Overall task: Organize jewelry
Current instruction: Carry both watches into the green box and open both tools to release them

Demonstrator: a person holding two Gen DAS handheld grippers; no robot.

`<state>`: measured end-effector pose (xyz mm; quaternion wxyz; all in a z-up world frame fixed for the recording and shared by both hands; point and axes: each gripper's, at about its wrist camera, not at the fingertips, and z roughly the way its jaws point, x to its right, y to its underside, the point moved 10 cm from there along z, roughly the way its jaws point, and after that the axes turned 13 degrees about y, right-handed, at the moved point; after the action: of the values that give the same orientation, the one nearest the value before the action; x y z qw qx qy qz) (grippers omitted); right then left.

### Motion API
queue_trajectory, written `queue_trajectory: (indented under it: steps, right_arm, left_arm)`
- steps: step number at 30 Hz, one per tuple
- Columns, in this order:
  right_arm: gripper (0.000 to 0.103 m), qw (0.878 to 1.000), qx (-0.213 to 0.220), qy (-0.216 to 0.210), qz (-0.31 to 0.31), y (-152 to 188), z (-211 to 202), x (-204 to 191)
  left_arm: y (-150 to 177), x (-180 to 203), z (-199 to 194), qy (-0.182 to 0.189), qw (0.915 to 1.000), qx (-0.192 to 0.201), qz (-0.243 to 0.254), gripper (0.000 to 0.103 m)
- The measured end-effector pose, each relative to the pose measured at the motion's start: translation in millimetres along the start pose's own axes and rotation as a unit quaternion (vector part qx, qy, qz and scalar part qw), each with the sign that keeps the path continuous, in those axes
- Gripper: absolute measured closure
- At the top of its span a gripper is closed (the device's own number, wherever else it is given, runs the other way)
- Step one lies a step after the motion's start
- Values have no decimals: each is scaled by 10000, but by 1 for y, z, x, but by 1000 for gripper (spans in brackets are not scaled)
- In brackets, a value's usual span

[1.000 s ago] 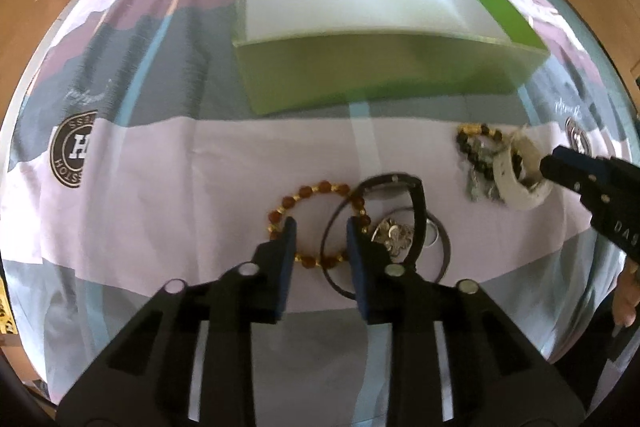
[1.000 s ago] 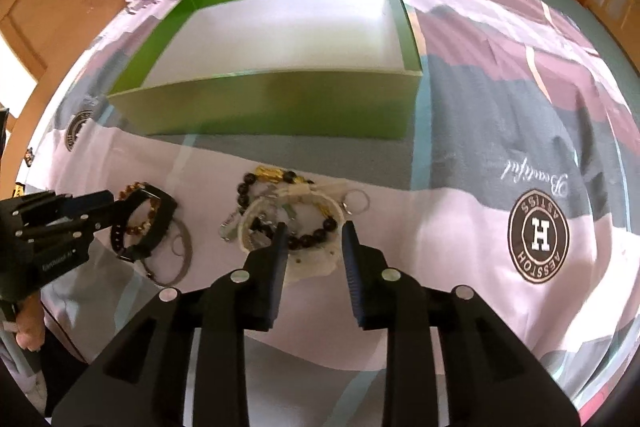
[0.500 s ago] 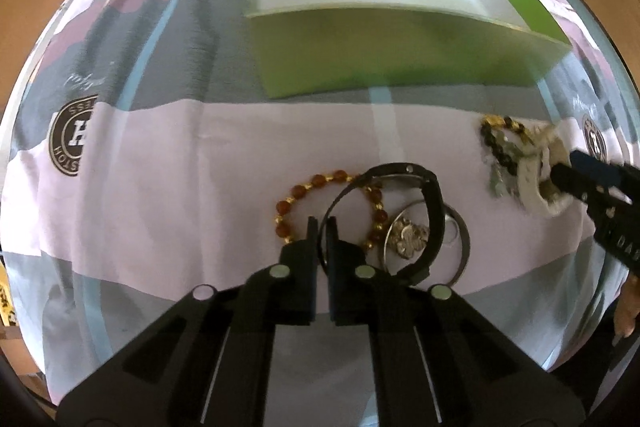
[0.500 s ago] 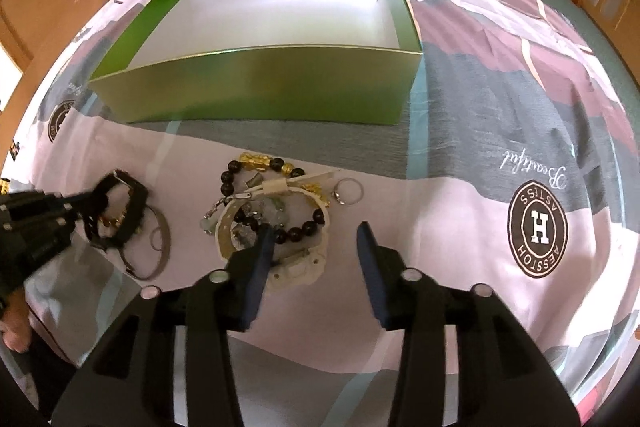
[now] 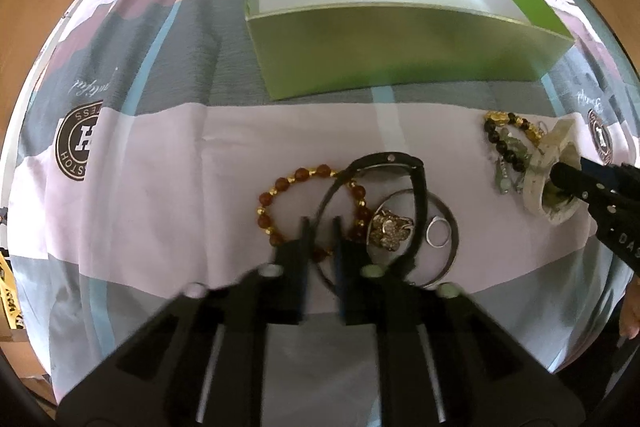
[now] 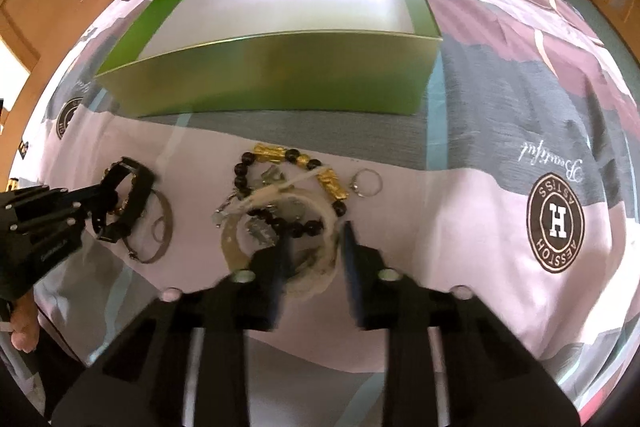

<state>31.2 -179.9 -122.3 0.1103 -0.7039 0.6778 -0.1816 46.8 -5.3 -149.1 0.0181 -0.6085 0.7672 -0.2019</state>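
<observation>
Left wrist view — left gripper [image 5: 320,227] low, pinching black bangle [image 5: 384,163].

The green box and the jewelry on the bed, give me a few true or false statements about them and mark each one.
1. The green box holds no jewelry. True.
2. The left gripper sits at the black bangle. True.
3. The small silver ring lies inside the box. False: it lies on the bedsheet, right of the black and gold bead bracelet.
4. The right gripper is shut tight. False: it is open over the white bangle.
</observation>
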Motion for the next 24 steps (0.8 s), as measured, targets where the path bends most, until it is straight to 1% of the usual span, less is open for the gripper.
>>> queue_trajectory:
  steps: [1,3,8,12,14,16,19,22,24]
  right_arm:
    - [92,9999,46,-101,29,-2,-3,-1]
    - [93,9997,94,-206,84,-5,-6,-1]
    - [93,9990,293,-264,214,-12,-14,6]
    - [93,9982,426,-300,288,-20,-21,10]
    - [93,9974,500,-398,332,-29,-26,9]
    - [93,9960,623,-500,390,-43,-34,9]
    - [93,9930,912,-558,505,-73,-50,13]
    - [93,9872,1306,-644,650,-111,-64,16]
    - [93,9823,1527,-696,831,-130,-64,18]
  left_arm:
    - [-1,2,-2,74,10000,33,-13,101]
    - [-4,3,-8,90,9998,174,-8,101]
    - [-14,7,-30,293,9978,595,14,101]
    - [-16,11,-42,363,9967,728,22,101]
    - [-21,14,-47,424,9962,766,26,101]
    - [-33,19,-53,479,9950,868,84,101]
    - [-56,21,-70,374,9937,1044,139,101]
    - [-84,25,-83,407,9923,1165,130,101]
    - [-103,24,-88,295,9913,1278,134,101]
